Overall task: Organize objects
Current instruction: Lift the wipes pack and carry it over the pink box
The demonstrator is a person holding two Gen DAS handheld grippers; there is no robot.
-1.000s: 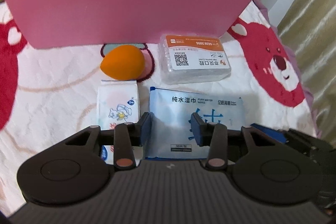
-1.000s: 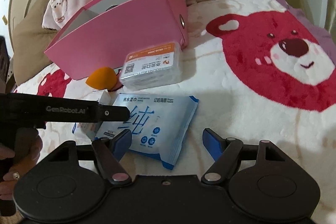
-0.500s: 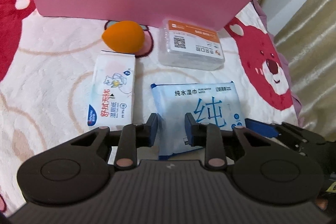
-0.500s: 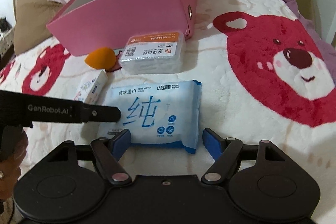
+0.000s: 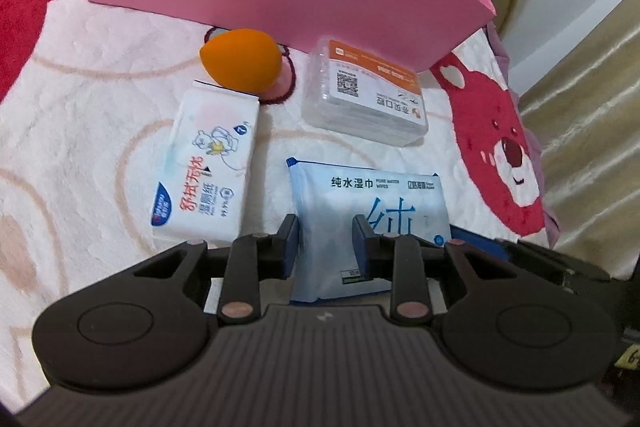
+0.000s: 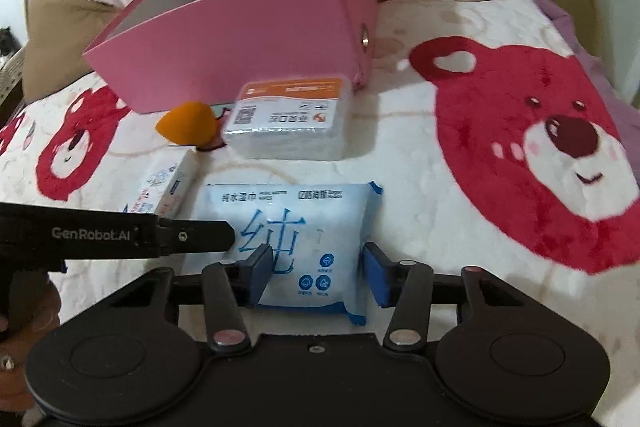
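the wipes (image 6: 304, 243) lie flat on the bed (image 6: 420, 163) before the box (image 6: 256, 43). left hand-held gripper (image 5: 325, 239) pinches one end; right hand-held gripper (image 6: 318, 273) is closing around the other. the soft pack may buckle or slip, since two grips pull unevenly.

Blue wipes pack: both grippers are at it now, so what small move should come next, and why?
Probably a joint lift. The left gripper is pinched on the near left part of the blue wipes pack, while the right gripper is closing around its right part. The pack lies flat on the blanket; the pink box stands open behind it.
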